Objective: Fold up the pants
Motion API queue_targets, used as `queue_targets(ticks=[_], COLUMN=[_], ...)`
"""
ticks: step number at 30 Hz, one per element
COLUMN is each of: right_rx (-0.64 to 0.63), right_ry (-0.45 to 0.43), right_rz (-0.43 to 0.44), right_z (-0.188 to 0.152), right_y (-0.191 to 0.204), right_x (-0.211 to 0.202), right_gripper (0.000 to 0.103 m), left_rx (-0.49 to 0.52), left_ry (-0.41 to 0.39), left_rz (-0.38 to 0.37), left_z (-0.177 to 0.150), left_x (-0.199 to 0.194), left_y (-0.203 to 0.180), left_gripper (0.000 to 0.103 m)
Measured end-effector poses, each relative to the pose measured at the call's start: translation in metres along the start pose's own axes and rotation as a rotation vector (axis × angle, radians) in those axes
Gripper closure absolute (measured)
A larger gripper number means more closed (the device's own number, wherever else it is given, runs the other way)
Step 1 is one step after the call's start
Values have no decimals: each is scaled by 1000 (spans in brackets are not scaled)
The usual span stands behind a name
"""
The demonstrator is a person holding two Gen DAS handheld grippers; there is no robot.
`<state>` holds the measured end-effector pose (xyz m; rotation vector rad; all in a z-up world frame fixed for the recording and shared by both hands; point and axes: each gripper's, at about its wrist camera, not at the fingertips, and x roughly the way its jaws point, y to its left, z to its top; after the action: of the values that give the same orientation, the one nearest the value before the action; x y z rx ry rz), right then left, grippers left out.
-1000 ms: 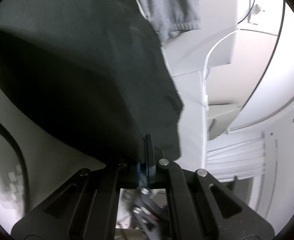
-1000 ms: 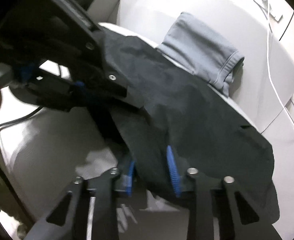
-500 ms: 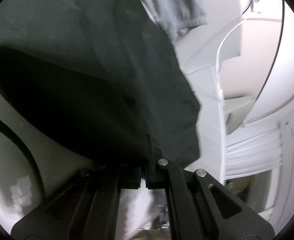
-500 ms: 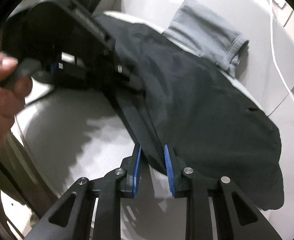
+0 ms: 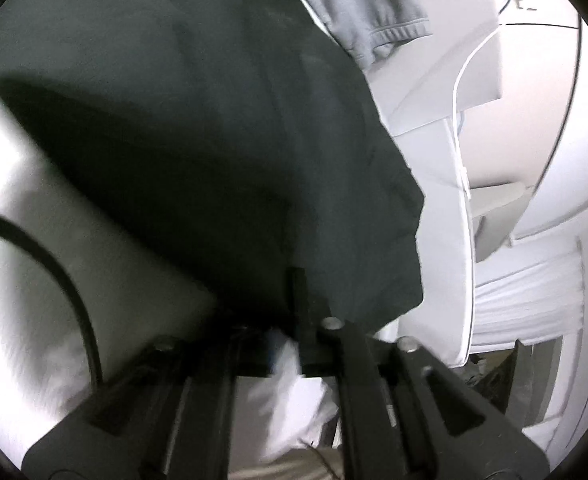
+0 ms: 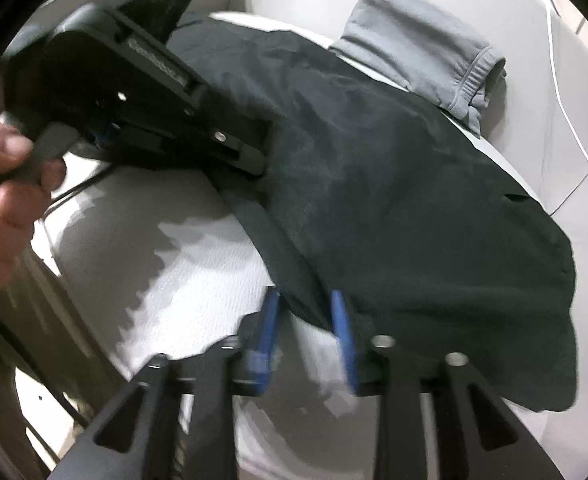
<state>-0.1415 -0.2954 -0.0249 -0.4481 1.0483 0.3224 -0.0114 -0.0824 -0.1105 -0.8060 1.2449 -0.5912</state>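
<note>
Both grippers' jaws opening; black pants (image 6: 394, 184) now lie diagonally.

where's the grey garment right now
In the right wrist view the grey garment lies at the top right on the white surface, its near end tucked under the far edge of the dark pants.

The pants (image 6: 394, 184) are black, the sweatpants (image 6: 422, 44) beyond them light grey, the bedsheet (image 6: 198, 264) white, and the gripper pads (image 6: 340, 320) blue.
</note>
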Motion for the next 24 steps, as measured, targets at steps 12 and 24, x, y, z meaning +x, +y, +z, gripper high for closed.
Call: queue_targets(ticks=[12,24], right_rx=[971,1357], right_ry=[-292,-390], right_rz=[79,-70], right_z=[-132,-205], right_y=[-194,-239], right_x=[-83,-32], right_gripper=[21,21], left_rx=[410,738], left_ry=[-166,-256], left_rz=[91,17], left_z=[-22,21], left_x=[-73,-68], left_y=[-81,-223], left_gripper=[57,87])
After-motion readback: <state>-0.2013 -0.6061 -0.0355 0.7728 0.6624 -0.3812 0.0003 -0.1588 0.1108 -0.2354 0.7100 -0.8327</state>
